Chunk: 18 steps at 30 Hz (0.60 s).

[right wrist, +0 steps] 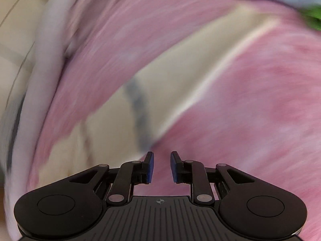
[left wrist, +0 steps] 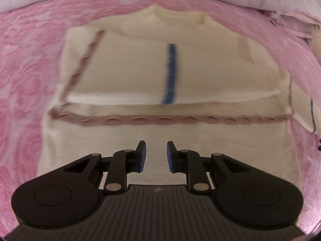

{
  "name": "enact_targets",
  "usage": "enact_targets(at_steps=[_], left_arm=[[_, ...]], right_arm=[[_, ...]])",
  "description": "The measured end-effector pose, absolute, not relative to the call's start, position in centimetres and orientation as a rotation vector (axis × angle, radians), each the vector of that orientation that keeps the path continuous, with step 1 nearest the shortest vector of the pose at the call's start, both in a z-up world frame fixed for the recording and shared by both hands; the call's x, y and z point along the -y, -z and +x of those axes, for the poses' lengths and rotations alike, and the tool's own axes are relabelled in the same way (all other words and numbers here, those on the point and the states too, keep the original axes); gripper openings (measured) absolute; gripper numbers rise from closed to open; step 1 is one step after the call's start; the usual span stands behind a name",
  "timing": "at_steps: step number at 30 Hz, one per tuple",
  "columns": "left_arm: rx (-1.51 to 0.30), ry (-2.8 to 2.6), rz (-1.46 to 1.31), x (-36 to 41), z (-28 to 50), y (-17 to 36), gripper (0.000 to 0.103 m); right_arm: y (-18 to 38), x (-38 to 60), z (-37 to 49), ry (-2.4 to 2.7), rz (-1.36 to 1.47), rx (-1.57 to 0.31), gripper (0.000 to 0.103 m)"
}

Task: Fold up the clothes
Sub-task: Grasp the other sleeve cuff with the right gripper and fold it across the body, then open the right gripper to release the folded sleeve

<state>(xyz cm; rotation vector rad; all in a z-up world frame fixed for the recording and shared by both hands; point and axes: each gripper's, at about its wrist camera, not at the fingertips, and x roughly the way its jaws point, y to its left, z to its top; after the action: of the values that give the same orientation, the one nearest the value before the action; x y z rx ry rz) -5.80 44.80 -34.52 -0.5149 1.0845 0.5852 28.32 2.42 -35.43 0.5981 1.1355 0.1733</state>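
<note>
While both my left hand-held gripper (left wrist: pixel 156 156) and right hand-held gripper (right wrist: pixel 162 166) are spread and holding nothing, the half-folded shirt (left wrist: pixel 160 76) on the pink bed (left wrist: pixel 30 64) could slide apart if I grab only its top layer.

The left gripper (left wrist: pixel 156 156), its jaws apart and holding nothing, hangs over the near part of a cream garment (left wrist: pixel 140 76) with a blue stripe (left wrist: pixel 170 72) and brownish-pink trim (left wrist: pixel 160 119), lying partly folded on a pink bedspread (left wrist: pixel 26 70).
</note>
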Motion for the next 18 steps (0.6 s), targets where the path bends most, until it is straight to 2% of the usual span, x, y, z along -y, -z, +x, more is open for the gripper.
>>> enact_targets(at_steps=[8,15,17,18], left_arm=[[-1.076,-0.553,-0.453,-42.3,-2.4,33.9,0.017],[-1.052,-0.602,-0.481,-42.5,-2.2,33.2,0.018],[-1.044,-0.621,-0.493,-42.7,-2.6,32.9,0.018],[-1.04,-0.632,-0.501,-42.8,-3.0,32.7,0.018]], right_arm=[[37.2,9.0,31.0,0.021,1.048,-0.89,0.022],[39.3,9.7,34.0,0.011,1.053,-0.913,0.025],[38.4,8.7,34.6,0.017,0.958,-0.927,0.006],[37.1,7.4,34.7,-0.007,0.863,-0.91,0.006]])
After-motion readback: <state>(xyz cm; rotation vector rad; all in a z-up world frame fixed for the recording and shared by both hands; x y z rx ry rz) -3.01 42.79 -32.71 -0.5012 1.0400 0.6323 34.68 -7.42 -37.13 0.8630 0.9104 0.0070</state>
